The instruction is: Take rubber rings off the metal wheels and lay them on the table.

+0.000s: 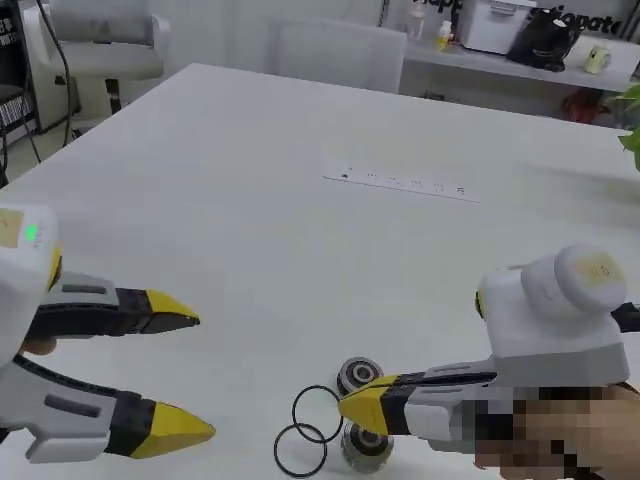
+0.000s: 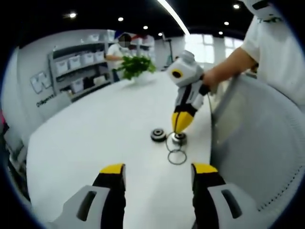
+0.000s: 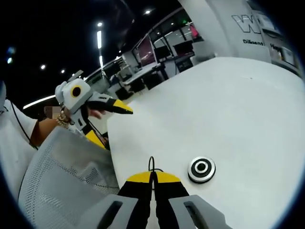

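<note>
Two metal wheels lie near the table's front edge, one [image 1: 358, 375] [image 3: 201, 169] just beyond my right gripper and one [image 1: 365, 445] [image 2: 178, 138] partly under it. Two black rubber rings lie to their left, overlapping: the far ring [image 1: 318, 410] [image 3: 151, 163] and the near ring [image 1: 300, 450] [image 2: 177, 156]. My right gripper [image 1: 345, 405] [image 3: 152, 177] [image 2: 182, 126] has its jaws pressed together on the far ring's right edge. My left gripper [image 1: 203, 376] [image 2: 158, 168] [image 3: 116, 126] stands open and holds nothing, well left of the rings.
The white table [image 1: 300, 200] stretches wide beyond the wheels, with a thin white strip [image 1: 400, 185] lying across its middle. A mesh chair back [image 2: 257, 143] stands at the table's near side. A potted plant [image 2: 136, 67] sits at the far end.
</note>
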A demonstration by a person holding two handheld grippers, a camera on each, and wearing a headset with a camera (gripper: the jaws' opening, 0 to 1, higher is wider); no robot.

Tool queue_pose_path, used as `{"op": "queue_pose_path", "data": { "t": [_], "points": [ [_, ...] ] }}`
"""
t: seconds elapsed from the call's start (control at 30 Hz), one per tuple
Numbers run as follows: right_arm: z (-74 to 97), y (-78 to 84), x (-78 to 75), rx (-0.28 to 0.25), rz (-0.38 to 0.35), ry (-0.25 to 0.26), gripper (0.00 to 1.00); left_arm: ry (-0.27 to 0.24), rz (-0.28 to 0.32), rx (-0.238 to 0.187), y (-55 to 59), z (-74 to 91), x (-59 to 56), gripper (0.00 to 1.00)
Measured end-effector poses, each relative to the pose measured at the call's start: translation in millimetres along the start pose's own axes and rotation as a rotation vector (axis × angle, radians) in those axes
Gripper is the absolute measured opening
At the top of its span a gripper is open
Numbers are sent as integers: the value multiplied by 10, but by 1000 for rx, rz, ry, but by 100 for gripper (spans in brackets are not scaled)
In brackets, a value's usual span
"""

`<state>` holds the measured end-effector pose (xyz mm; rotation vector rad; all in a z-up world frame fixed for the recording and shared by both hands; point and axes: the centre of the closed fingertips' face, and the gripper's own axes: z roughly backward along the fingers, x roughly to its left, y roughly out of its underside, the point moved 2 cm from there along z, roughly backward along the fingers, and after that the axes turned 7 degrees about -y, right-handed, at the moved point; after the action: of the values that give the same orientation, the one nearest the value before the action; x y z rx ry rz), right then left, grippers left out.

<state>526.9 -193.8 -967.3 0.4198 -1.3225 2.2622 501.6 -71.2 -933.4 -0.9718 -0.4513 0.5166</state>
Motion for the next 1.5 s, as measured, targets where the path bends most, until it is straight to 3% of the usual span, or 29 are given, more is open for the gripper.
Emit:
{"op": "queue_pose_path", "data": {
  "t": [0.27, 0.67, 0.93, 1.03, 1.2, 1.5],
  "points": [
    [-161, 54, 1, 55, 22, -20, 0, -46, 55, -1, 135, 130, -35, 58],
    [-223, 143, -186, 120, 39, 63, 0, -49, 101, -13, 170, 156, -113, 65],
    [-238, 153, -242, 144, 99, 101, 2, -42, 114, -20, 158, 150, -128, 69],
    [-233, 152, -259, 144, 99, 106, 7, -44, 115, -20, 158, 149, -123, 69],
    [-188, 144, -291, 135, 94, 115, 6, -47, 119, -24, 150, 151, -104, 69],
    [-30, 6, -346, 52, 90, 136, 6, -47, 102, -25, 96, 128, -44, 69]
  ]
}}
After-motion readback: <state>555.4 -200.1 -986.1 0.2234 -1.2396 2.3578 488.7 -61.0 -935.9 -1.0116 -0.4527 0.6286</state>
